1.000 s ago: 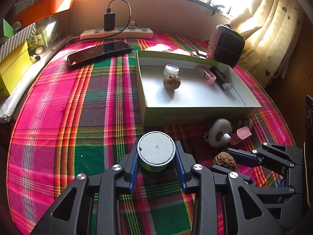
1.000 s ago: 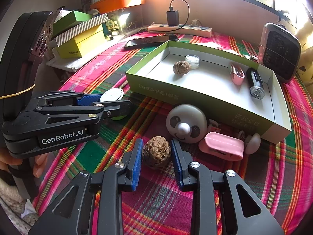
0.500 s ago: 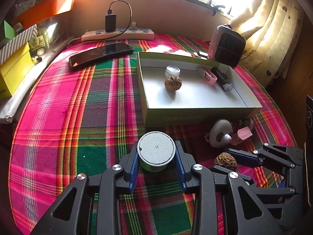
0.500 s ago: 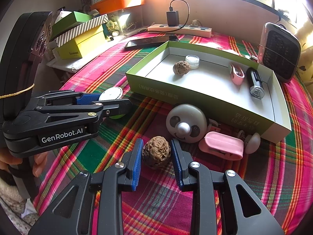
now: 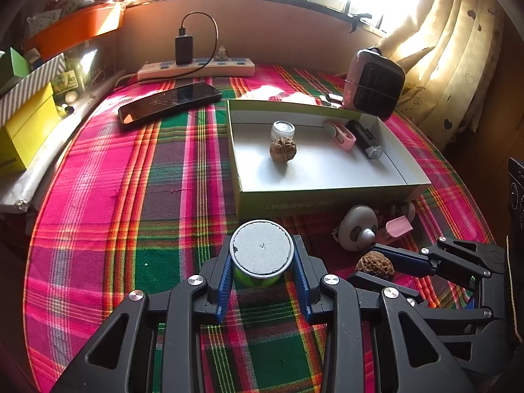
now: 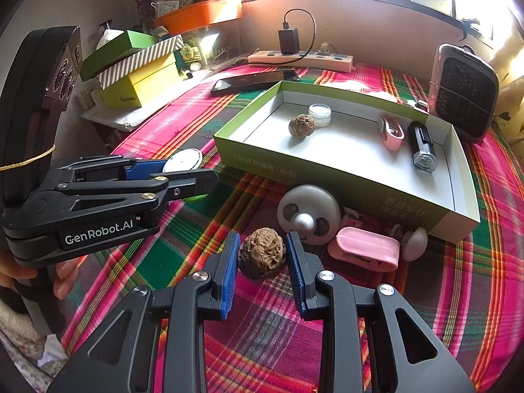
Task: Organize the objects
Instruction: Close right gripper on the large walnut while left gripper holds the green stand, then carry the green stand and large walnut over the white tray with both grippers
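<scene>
Left gripper (image 5: 262, 275) clamped on green jar (image 5: 261, 255), right gripper (image 6: 262, 262) pinching walnut (image 6: 261, 253); both sit on the cloth just before the open box (image 6: 327, 177). Risk: round walnut squirts from pads on lift, or clips box wall.

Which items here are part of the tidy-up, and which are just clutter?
In play: green round tin with grey lid, loose brown walnut, shallow green cardboard tray, panda-face round gadget.
Lying about: black smartphone, white power strip, yellow box.

Both low wrist views face the box (image 5: 327, 196), close.
</scene>
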`<state>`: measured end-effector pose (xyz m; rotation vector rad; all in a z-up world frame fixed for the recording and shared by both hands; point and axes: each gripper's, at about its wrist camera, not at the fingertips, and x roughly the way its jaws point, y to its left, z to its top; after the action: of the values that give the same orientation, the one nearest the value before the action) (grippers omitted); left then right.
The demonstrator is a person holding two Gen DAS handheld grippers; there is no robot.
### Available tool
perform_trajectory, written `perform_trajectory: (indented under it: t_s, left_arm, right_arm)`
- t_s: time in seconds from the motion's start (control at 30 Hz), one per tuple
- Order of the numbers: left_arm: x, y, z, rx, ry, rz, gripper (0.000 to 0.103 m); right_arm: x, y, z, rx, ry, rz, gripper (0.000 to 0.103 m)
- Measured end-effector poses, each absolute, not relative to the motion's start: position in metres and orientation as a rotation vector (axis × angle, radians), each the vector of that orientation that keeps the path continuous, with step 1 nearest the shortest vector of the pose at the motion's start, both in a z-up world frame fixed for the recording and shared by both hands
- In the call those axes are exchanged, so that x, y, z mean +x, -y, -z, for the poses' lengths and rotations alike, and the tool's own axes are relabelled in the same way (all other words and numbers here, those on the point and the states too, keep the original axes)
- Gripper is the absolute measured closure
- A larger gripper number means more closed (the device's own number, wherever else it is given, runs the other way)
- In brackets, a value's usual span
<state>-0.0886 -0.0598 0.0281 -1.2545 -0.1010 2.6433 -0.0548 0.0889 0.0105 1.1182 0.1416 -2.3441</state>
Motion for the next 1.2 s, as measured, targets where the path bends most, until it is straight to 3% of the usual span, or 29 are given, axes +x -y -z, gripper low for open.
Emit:
perform_trajectory:
  t_s: [1.2]
  left_arm:
    - [-0.117,0.034,-0.058,-1.154,0.053,-2.647,0.072]
  right_arm:
    - [-0.127,-0.121,-0.06,0.989,-0.112,2.533,0.073]
